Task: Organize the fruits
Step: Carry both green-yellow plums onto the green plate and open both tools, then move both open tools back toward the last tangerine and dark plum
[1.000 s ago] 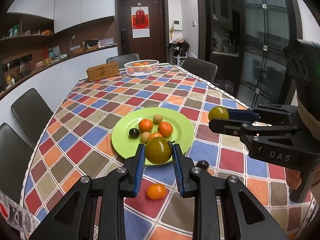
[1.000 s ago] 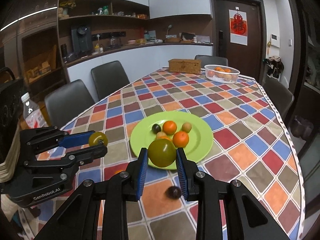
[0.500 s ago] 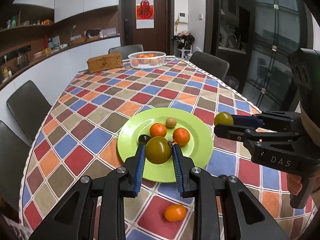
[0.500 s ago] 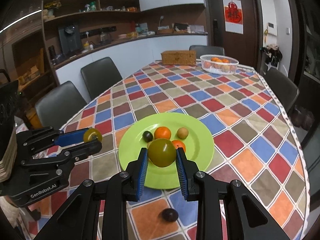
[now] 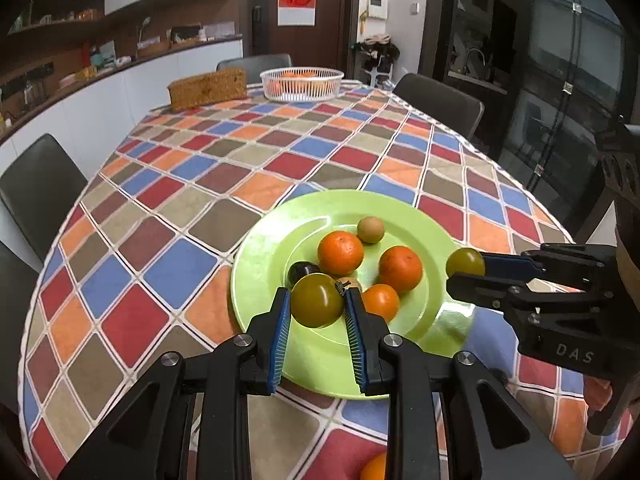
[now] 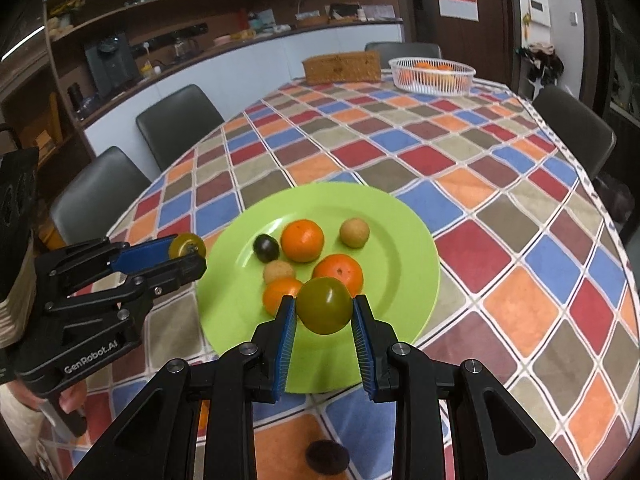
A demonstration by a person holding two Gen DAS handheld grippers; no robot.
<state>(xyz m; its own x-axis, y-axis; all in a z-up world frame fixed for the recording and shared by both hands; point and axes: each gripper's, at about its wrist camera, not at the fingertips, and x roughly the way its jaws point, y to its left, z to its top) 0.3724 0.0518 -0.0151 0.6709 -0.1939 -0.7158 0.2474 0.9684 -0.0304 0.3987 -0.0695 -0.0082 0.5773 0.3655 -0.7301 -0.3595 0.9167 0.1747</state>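
Note:
A green plate (image 5: pixel 280 240) (image 6: pixel 404 240) on the checkered tablecloth holds three oranges (image 5: pixel 340 252) (image 6: pixel 302 240), two small tan fruits (image 5: pixel 371 230) (image 6: pixel 354 232) and a dark plum (image 5: pixel 302 270) (image 6: pixel 266 248). My left gripper (image 5: pixel 317 307) is shut on a green tomato (image 5: pixel 316 300) above the plate's near part; it shows at the plate's left rim in the right wrist view (image 6: pixel 188 246). My right gripper (image 6: pixel 324 314) is shut on another green tomato (image 6: pixel 325 310), and shows at the plate's right rim in the left wrist view (image 5: pixel 465 263).
An orange (image 5: pixel 374 468) and a dark plum (image 6: pixel 327 456) lie on the cloth in front of the plate. A white basket of oranges (image 5: pixel 302 83) (image 6: pixel 432 75) and a wicker box (image 5: pixel 208 88) (image 6: pixel 340 66) stand at the far end. Dark chairs (image 5: pixel 40 184) (image 6: pixel 176 124) surround the table.
Both grippers have moved forward and lower over the plate, each still holding its green tomato. The loose orange and plum have slid toward the bottom of the views.

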